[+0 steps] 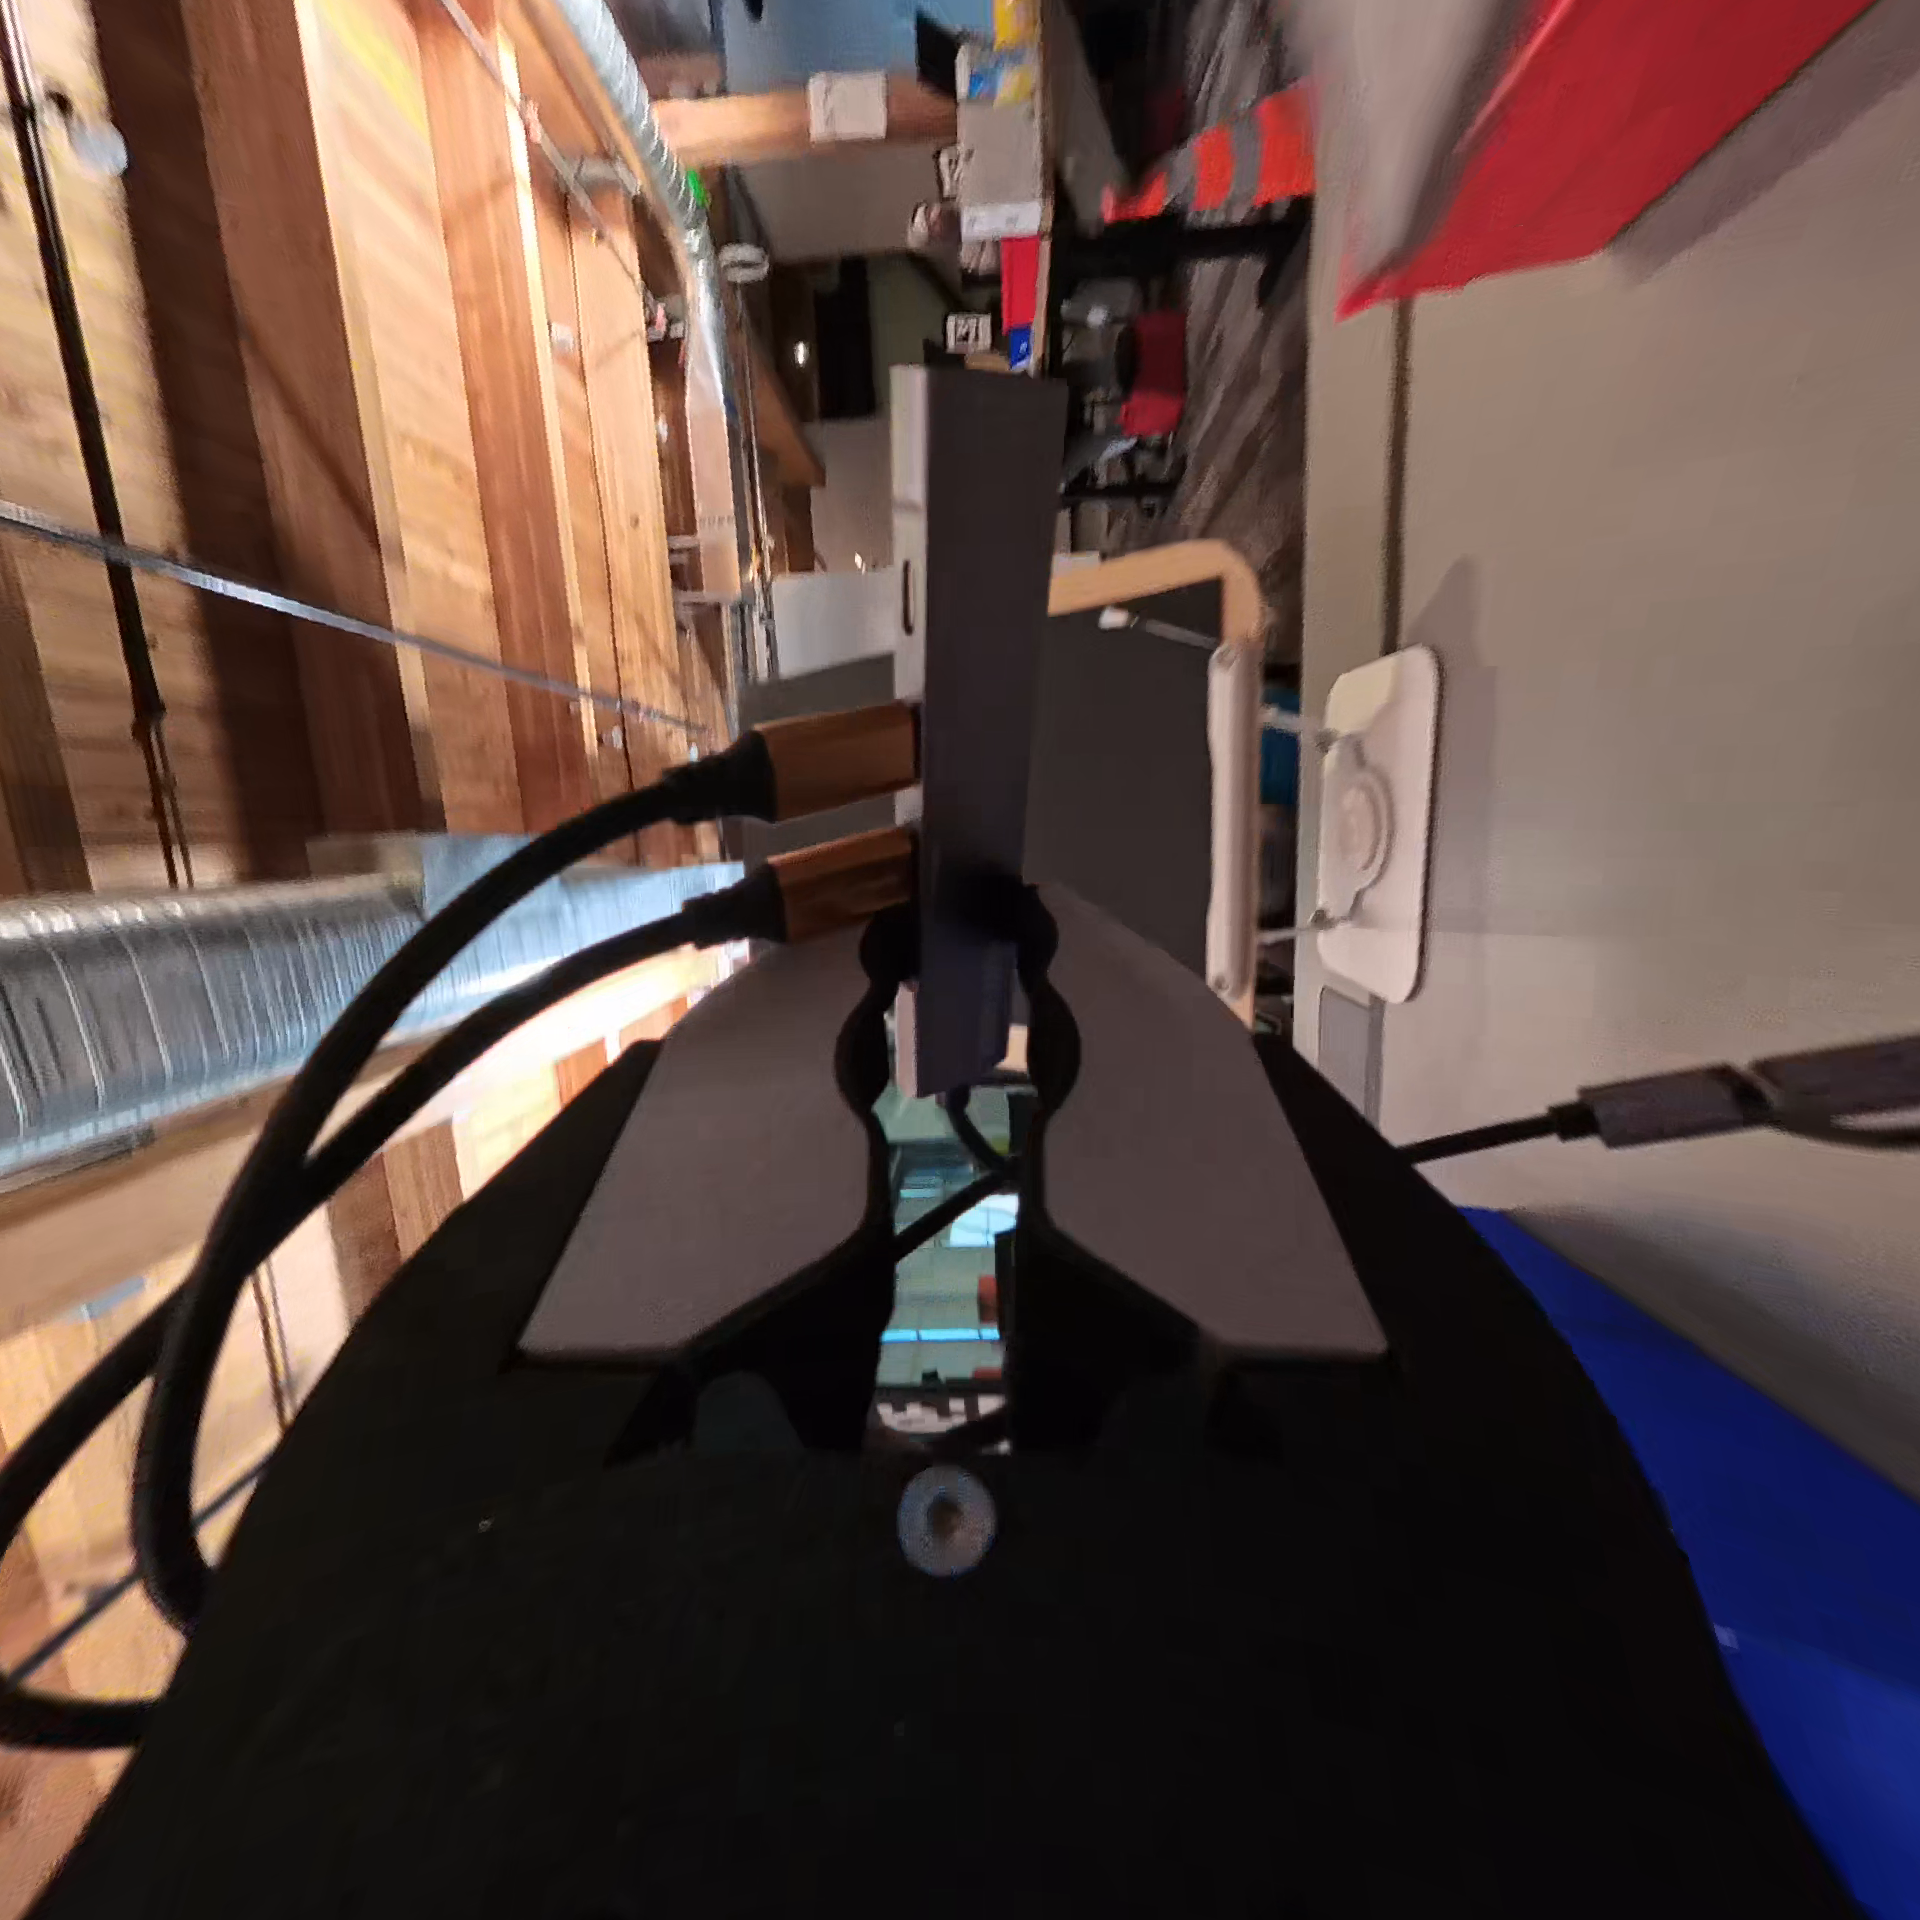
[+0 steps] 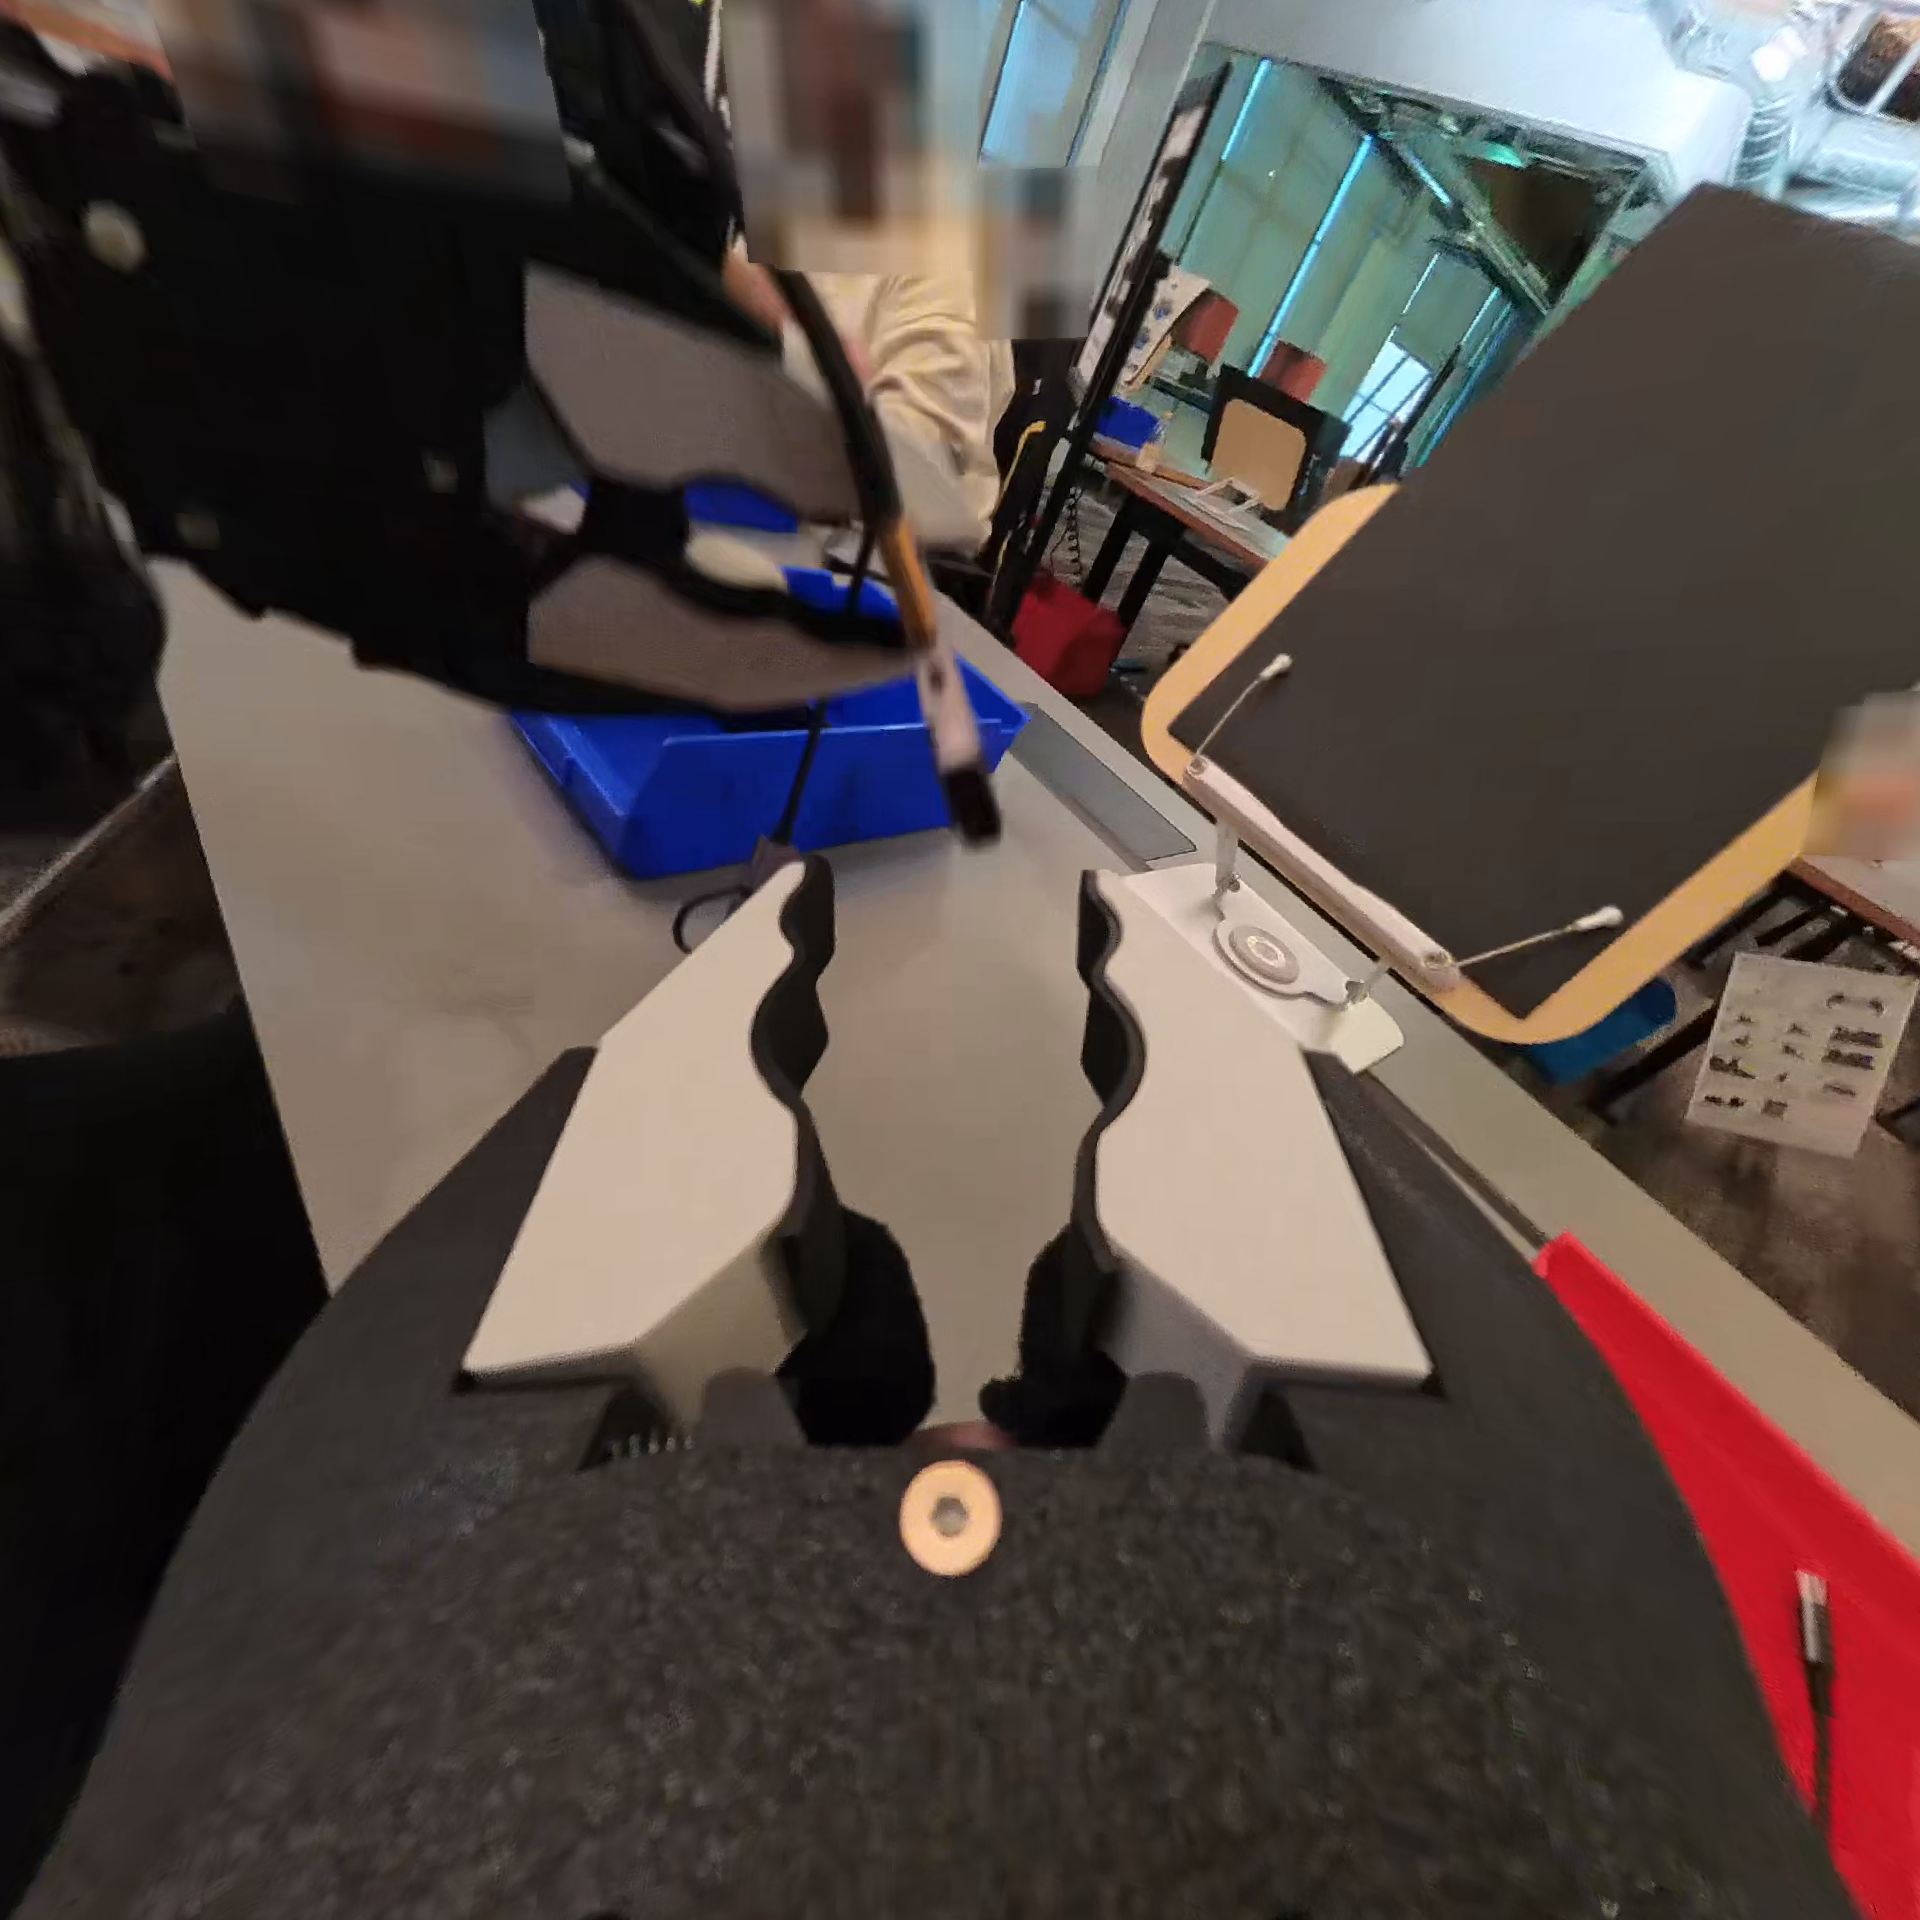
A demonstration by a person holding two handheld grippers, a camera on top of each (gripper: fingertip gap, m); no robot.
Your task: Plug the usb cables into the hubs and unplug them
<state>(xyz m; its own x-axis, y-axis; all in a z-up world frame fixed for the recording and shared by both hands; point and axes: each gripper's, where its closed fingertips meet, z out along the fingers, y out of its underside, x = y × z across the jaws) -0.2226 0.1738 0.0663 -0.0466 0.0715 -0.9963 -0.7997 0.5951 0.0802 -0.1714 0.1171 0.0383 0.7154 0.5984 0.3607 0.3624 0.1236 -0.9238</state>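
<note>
My left gripper [image 1: 961,935] is shut on one end of a flat dark grey hub [image 1: 987,623] and holds it in the air, turned on its side. Two black USB cables with copper-brown plugs, the far one [image 1: 836,758] and the near one [image 1: 842,883], sit in the hub's side and loop down to the left. My right gripper [image 2: 956,894] is open and empty over the grey table [image 2: 416,935]. The right wrist view shows the left gripper [image 2: 883,582] up left with the hub [image 2: 956,748] edge-on.
A blue bin [image 2: 779,769] stands behind the left gripper. A red bin [image 2: 1766,1455] at the near right holds a cable with a silver plug [image 2: 1813,1631]. A black board [image 2: 1558,623] leans on a white stand [image 2: 1278,966]. Another dark cable connector [image 1: 1662,1107] lies on the table. About 9 cm separates my left fingertips from my right.
</note>
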